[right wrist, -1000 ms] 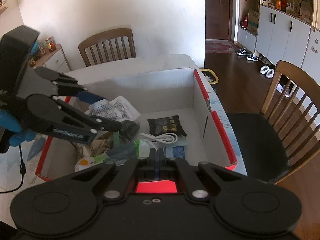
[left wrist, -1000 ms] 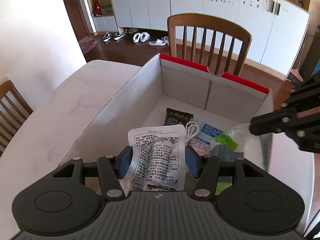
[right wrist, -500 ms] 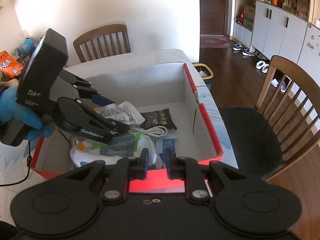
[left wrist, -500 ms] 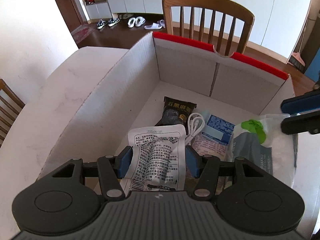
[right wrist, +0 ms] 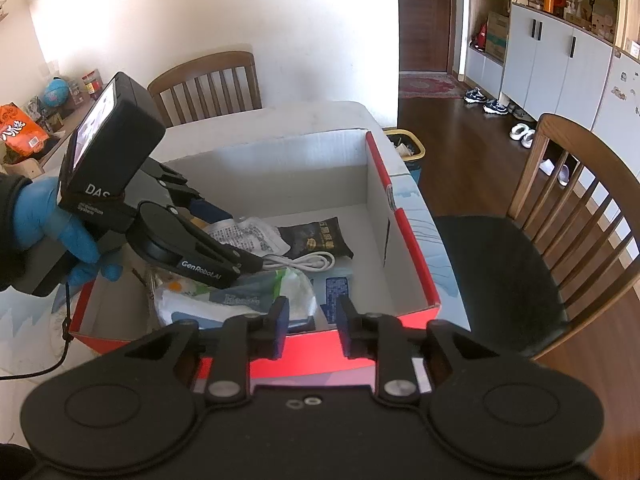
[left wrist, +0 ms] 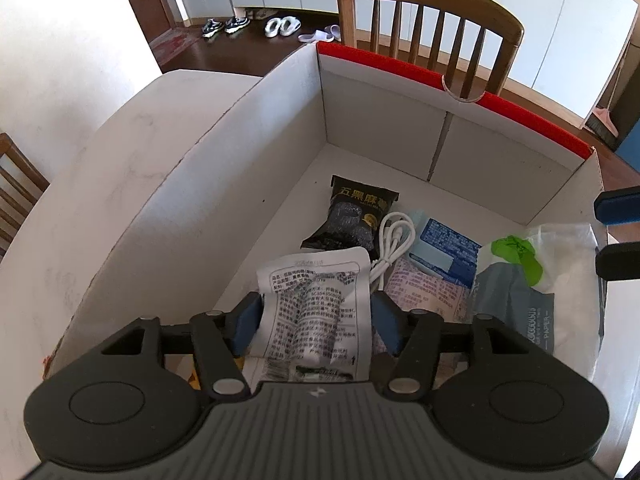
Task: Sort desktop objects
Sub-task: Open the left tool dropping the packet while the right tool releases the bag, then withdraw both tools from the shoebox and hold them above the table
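A white cardboard box with a red rim (left wrist: 520, 114) (right wrist: 416, 276) stands on the table. My left gripper (left wrist: 316, 322) (right wrist: 244, 248) is shut on a white printed snack packet (left wrist: 320, 312) (right wrist: 248, 234) and holds it low inside the box. My right gripper (right wrist: 310, 330) is open and empty above the box's near red edge; its fingertips (left wrist: 618, 204) show at the right of the left wrist view. In the box lie a black snack packet (left wrist: 358, 216) (right wrist: 316, 238), a white cable (left wrist: 394, 238) (right wrist: 308, 262), a blue pack (left wrist: 448, 248) and a tissue pack with a green tab (left wrist: 536, 280) (right wrist: 240, 300).
The box sits on a white table (left wrist: 100, 184). Wooden chairs stand beyond the box (left wrist: 432, 28), to my right (right wrist: 580, 216) and at the far side (right wrist: 208, 80). A bin (right wrist: 404, 144) stands on the floor past the table.
My right gripper has opened, let go of the tissue pack into the box and pulled back. My left gripper has lowered the white packet deeper into the box.
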Demonstrator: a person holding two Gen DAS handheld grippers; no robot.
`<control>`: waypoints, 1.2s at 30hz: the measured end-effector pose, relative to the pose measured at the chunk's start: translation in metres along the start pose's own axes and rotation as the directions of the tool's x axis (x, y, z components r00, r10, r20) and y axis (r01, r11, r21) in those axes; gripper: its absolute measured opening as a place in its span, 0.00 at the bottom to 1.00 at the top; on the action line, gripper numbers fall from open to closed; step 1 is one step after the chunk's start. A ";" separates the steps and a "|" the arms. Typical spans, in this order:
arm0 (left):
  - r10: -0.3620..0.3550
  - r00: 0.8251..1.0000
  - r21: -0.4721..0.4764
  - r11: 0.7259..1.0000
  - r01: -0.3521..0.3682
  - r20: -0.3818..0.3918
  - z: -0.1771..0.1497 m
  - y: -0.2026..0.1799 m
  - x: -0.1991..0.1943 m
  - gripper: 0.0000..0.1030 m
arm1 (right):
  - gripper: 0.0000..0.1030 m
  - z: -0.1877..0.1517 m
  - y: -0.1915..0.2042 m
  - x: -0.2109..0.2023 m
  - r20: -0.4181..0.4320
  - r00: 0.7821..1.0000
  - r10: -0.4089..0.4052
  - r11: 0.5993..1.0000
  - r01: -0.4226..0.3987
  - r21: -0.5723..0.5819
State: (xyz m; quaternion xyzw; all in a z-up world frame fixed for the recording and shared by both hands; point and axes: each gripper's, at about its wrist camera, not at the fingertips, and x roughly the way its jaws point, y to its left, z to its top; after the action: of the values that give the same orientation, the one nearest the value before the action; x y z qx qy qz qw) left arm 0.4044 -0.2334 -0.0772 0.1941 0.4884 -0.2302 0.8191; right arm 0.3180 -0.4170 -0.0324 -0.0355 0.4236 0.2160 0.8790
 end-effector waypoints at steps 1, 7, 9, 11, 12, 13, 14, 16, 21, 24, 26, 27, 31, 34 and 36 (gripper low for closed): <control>0.003 1.000 -0.002 1.000 -0.003 0.005 -0.001 0.000 -0.002 0.69 | 0.28 0.000 0.000 -0.001 0.000 1.000 0.000 1.000 0.000 -0.001; 0.003 0.999 -0.022 1.000 -0.002 0.033 -0.004 0.000 -0.014 0.73 | 0.34 0.001 0.003 -0.005 0.009 1.000 -0.003 1.000 0.004 -0.008; 0.002 0.999 -0.030 1.000 -0.001 0.044 -0.006 0.001 -0.020 0.77 | 0.36 0.001 0.004 -0.009 0.015 1.000 -0.003 1.000 0.003 -0.012; -0.002 0.998 -0.044 0.999 0.004 0.059 -0.010 0.003 -0.028 0.78 | 0.41 0.002 0.005 -0.012 0.023 1.000 -0.004 1.000 0.004 -0.015; 0.000 0.998 -0.053 0.999 0.004 0.068 -0.011 0.004 -0.032 0.78 | 0.42 0.002 0.005 -0.014 0.027 1.000 -0.002 1.000 0.003 -0.017; -0.001 0.997 -0.061 0.998 0.005 0.076 -0.013 0.004 -0.036 0.78 | 0.44 0.002 0.006 -0.016 0.030 1.000 -0.001 1.000 0.002 -0.020; -0.004 0.996 -0.071 0.997 0.010 0.085 -0.015 0.006 -0.040 0.79 | 0.45 0.003 0.007 -0.018 0.034 0.999 0.000 1.000 0.001 -0.022; -0.009 0.995 -0.090 0.996 0.019 0.104 -0.019 0.007 -0.049 0.80 | 0.47 0.003 0.010 -0.021 0.038 0.999 0.002 1.000 -0.001 -0.027; -0.027 0.988 -0.133 0.990 0.048 0.154 -0.032 0.010 -0.071 0.81 | 0.52 0.002 0.018 -0.027 0.045 0.999 0.015 0.999 -0.013 -0.048; -0.022 0.982 -0.159 0.986 0.052 0.186 -0.041 0.008 -0.085 0.84 | 0.53 0.001 0.023 -0.030 0.046 0.999 0.019 0.998 -0.016 -0.059; -0.019 0.979 -0.177 0.983 0.057 0.205 -0.047 0.007 -0.094 0.85 | 0.54 0.001 0.026 -0.032 0.045 0.999 0.021 0.998 -0.018 -0.065; -0.020 0.977 -0.183 0.981 0.060 0.215 -0.051 0.005 -0.099 0.85 | 0.54 0.001 0.028 -0.032 0.043 0.999 0.022 0.998 -0.019 -0.068; -0.022 0.971 -0.198 0.978 0.071 0.239 -0.066 -0.002 -0.114 0.95 | 0.56 0.000 0.035 -0.035 0.040 0.999 0.028 0.996 -0.025 -0.082; -0.029 0.967 -0.220 0.972 0.086 0.253 -0.077 -0.005 -0.124 0.97 | 0.58 -0.001 0.040 -0.037 0.039 0.999 0.033 0.996 -0.029 -0.089; -0.026 0.965 -0.239 0.967 0.090 0.260 -0.085 -0.007 -0.130 0.97 | 0.59 -0.002 0.043 -0.039 0.038 0.999 0.036 0.995 -0.033 -0.095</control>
State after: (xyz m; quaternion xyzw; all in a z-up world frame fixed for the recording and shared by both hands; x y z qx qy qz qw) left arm 0.2860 -0.1693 -0.0006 0.0442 0.4096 -0.2142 0.8857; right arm 0.2779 -0.3918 0.0012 -0.0655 0.3961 0.2517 0.8806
